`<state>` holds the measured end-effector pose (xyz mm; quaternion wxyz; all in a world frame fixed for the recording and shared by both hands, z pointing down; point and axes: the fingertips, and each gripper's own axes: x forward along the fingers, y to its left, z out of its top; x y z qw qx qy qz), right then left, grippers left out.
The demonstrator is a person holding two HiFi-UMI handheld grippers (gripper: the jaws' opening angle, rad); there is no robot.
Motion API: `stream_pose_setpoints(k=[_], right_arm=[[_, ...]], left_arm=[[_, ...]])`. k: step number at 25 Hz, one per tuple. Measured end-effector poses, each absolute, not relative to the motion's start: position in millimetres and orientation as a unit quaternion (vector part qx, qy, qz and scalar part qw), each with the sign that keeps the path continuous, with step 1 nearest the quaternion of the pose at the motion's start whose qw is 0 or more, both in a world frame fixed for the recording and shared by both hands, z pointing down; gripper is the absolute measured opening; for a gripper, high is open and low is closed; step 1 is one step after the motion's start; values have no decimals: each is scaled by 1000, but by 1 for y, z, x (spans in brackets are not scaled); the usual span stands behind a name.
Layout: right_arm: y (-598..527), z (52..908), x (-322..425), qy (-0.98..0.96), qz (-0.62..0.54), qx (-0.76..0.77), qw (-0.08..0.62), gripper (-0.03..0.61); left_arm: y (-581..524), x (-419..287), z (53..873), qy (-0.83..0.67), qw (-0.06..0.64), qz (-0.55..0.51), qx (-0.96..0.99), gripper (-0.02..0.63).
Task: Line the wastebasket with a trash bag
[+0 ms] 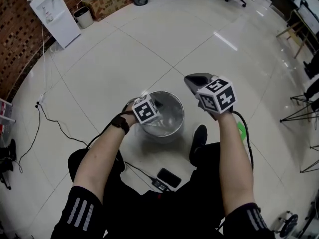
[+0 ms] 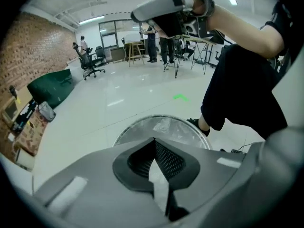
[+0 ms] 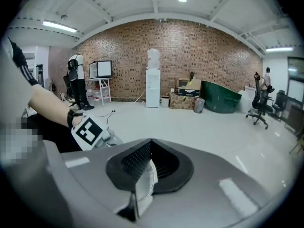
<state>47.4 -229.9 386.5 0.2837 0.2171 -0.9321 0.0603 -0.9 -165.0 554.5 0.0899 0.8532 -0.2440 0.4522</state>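
Two tongs: left gripper [image 2: 153, 142] and right gripper [image 3: 150, 143] are each clamped shut on a fold of bag [image 3: 144, 183].
Bag: thin clear film, stretched over the basket [image 1: 178, 114]; judged light, limp, slippery and easily torn.
Hold: the mouth edge is best pinched at opposite sides.
Basket: set upright on the floor [image 1: 149, 54].

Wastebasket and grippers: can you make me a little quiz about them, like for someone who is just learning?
1. True or false: the wastebasket lies tipped over on its side.
2. What is pinched in the right gripper? A) a thin clear trash bag B) a phone C) a shoe
3. Fill in: the jaws of the left gripper are ____ on the bag (open or shut).

Key: 1 false, it stands upright on the floor. 2 A. 3 shut.
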Motion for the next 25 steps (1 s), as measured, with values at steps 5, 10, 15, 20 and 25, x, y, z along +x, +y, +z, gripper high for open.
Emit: stream_pose_setpoints(k=[5, 10, 15, 20, 25], right_arm=[[-238, 369, 30, -937, 30, 225, 264, 7], [-247, 354, 12, -947, 34, 221, 233, 7], [-256, 349, 10, -949, 43, 224, 218, 6], [-261, 350, 18, -946, 41, 233, 221, 7], [-266, 346, 20, -947, 42, 238, 211, 8]], left_arm=[[-173, 20, 621, -206, 138, 485, 838, -3], [-135, 27, 700, -114, 251, 553, 786, 61], [-146, 45, 735, -106, 271, 543, 788, 83], [-151, 56, 752, -96, 270, 547, 786, 93], [-143, 53, 745, -82, 283, 539, 789, 111]])
